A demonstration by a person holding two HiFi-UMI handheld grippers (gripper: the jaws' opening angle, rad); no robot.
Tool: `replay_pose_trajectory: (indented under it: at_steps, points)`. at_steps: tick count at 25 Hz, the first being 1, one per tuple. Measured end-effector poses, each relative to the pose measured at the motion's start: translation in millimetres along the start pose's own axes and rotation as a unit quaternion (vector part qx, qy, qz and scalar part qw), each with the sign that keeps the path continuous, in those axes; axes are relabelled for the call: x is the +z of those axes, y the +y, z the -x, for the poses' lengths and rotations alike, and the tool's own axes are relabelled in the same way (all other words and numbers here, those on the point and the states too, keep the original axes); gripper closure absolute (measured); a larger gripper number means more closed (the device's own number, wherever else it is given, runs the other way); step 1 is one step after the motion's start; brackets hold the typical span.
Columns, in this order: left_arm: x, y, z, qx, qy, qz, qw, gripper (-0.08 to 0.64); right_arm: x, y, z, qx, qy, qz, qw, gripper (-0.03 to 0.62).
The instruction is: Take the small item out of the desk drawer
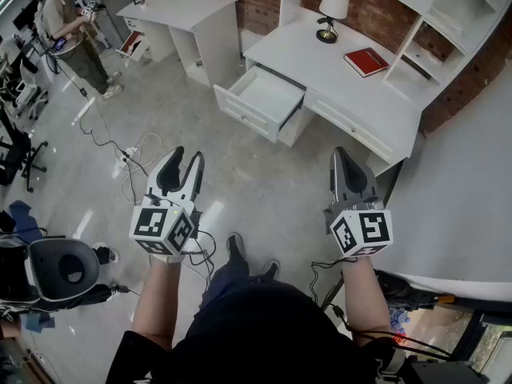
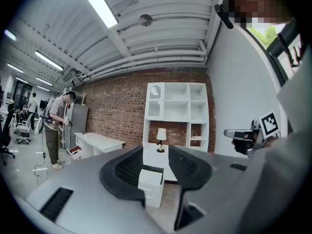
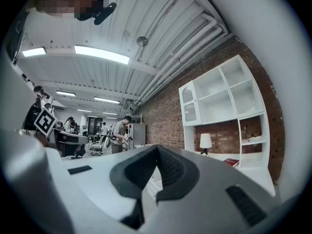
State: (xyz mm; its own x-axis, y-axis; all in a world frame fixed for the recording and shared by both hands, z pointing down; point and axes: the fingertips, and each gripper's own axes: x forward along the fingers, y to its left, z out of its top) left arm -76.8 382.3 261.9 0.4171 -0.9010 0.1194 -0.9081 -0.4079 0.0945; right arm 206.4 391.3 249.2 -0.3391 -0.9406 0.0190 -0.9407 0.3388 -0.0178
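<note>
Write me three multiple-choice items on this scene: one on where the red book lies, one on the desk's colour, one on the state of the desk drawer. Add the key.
1. In the head view, where does the red book lie?
A. under the desk
B. on the desk, to the right of the lamp
C. on the desk, to the left of the lamp

2. What colour is the desk?
A. white
B. black
C. green

3. How does the drawer stand?
A. pushed fully shut
B. lifted out of the desk
C. pulled out, still in the desk

Key:
1 B: the book lies flat on the desk top, and the lamp stands to its left in the picture.
2 A: top, front and drawer are all white.
3 C: the drawer juts out from the desk front with its inside showing.
</note>
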Motion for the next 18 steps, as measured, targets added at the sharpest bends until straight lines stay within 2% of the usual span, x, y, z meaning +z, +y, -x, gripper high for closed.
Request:
replay_pose_trajectory:
  at_steps: [7, 13, 18]
  points:
    - [1, 25, -8, -0.005, 0.001, 0.002, 1.0000, 0.399, -1, 14, -20, -0.003, 0.003, 0.005, 1.000, 0.592]
    - [5, 64, -26, -0.002, -0.003, -0.002, 1.0000, 0.399, -1, 26, -51, -0.015, 0.002, 0.017, 1.000, 0.589]
    - [21, 119, -38, 0.012, -0.025, -0.005, 0.9996, 0.399, 9, 41, -87, -0.026, 0.004, 0.051, 0.998, 0.525]
